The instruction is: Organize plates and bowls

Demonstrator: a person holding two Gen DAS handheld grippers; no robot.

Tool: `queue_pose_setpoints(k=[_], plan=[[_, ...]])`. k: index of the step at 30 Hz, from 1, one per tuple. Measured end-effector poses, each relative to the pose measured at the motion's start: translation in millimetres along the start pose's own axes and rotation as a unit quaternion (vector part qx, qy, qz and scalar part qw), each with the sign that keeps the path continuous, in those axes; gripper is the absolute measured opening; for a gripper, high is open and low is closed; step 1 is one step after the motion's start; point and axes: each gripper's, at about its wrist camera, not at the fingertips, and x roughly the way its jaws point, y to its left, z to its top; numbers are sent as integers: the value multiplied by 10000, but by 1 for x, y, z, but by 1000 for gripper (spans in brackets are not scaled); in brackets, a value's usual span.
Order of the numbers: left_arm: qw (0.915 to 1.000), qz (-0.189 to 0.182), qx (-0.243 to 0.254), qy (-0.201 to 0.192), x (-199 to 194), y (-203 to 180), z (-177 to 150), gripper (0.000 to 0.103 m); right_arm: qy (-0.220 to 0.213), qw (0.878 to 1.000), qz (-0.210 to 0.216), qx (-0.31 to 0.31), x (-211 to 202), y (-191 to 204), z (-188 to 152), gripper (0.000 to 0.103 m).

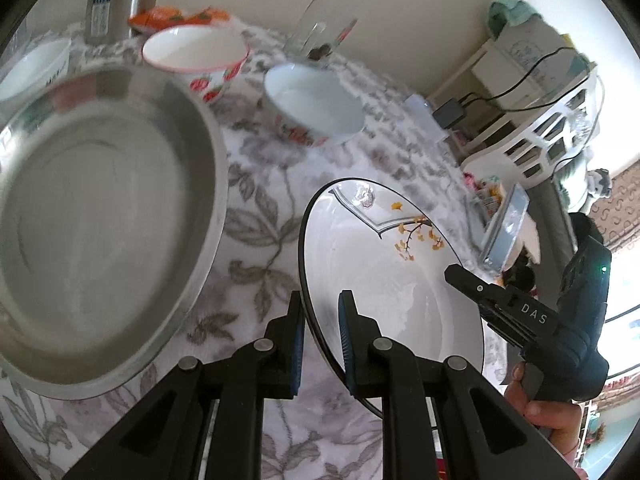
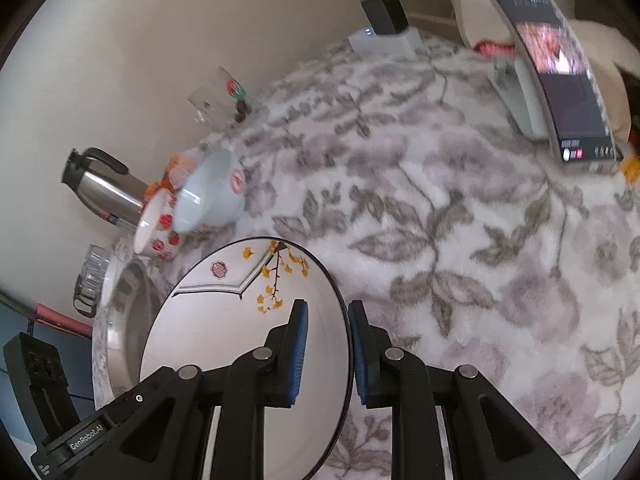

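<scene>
Floral tablecloth point(image 2: 460, 220): left tongs point(image 1: 322, 336) and right tongs point(image 2: 327, 350) clamp opposite plate point(image 1: 384, 280) rims.

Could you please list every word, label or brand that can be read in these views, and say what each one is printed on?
"DAS": white letters on the right gripper body, in the left wrist view.
"GenRobot.AI": white letters on the left gripper body, at the lower left of the right wrist view.
Too blurred to read: the label on the steel thermos, the red stamp on the white plate, the phone screen.
</scene>
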Motion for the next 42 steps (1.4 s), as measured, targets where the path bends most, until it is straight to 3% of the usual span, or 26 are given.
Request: queue_pose_setpoints(k=[8,17,24,42], plan=[[9975,-285,120,-636,-49,-4,17,17,-651,9967,152,-463,-42,43,6,22],[9914,-237,-13,-1289,-103,24,31,17,-890,9910,446,-895,-51,103,1,22],[9860,-189,-392,-1612,-135,63,39,17,-848,9874,706,-1135,-40,148,-9,22],[9694,-73,-1465,-1967,-183,170,42,17,-462,9794,1216,-1543,11,251,-36,22]])
